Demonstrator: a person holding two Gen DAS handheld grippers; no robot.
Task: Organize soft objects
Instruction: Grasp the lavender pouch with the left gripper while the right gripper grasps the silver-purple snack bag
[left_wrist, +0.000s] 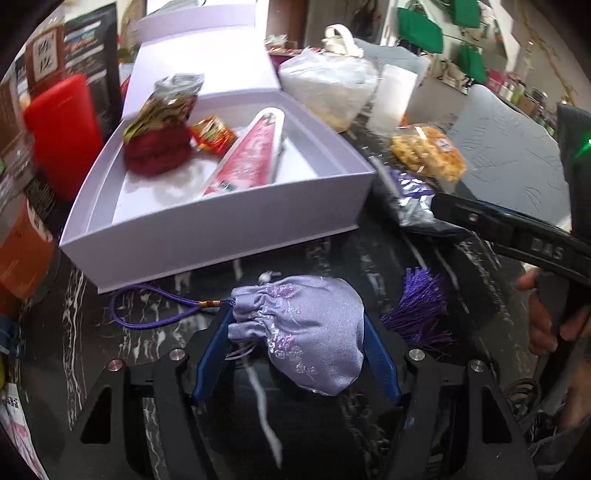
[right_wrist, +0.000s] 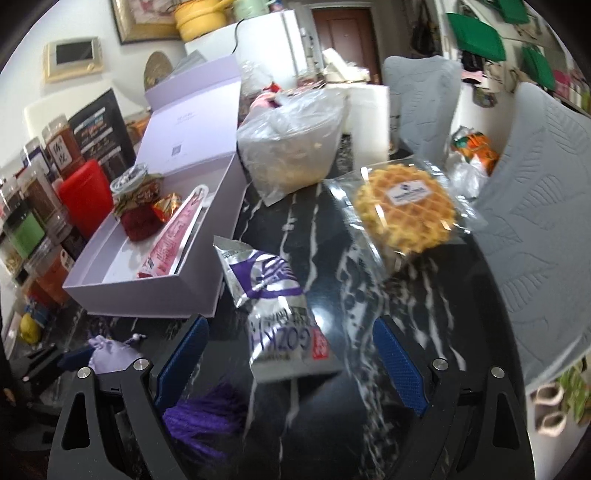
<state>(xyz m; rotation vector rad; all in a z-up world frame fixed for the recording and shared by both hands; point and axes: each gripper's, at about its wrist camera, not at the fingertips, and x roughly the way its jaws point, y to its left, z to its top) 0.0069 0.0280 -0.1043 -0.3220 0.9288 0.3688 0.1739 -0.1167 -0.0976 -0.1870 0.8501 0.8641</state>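
My left gripper (left_wrist: 297, 317) is shut on a lavender embroidered drawstring pouch (left_wrist: 306, 332), with the blue pads pressing both its sides, just above the black marble table (left_wrist: 92, 332). The pouch's purple cord and tassel (left_wrist: 421, 310) trail out to either side. Directly ahead stands an open lilac box (left_wrist: 221, 236) holding a dark red jar (left_wrist: 159, 147), a pink tube (left_wrist: 251, 155) and a small red sweet (left_wrist: 212, 134). My right gripper (right_wrist: 291, 326) is open, its fingers either side of a silver and purple snack packet (right_wrist: 280, 314) without touching it. A wrapped waffle (right_wrist: 406, 210) lies beyond.
A clear plastic bag of food (right_wrist: 291, 147) and a white roll (right_wrist: 369, 122) stand behind the box. A red container (right_wrist: 86, 192) and several jars (right_wrist: 29, 221) crowd the left edge. Grey chair backs (right_wrist: 546, 221) close off the right side.
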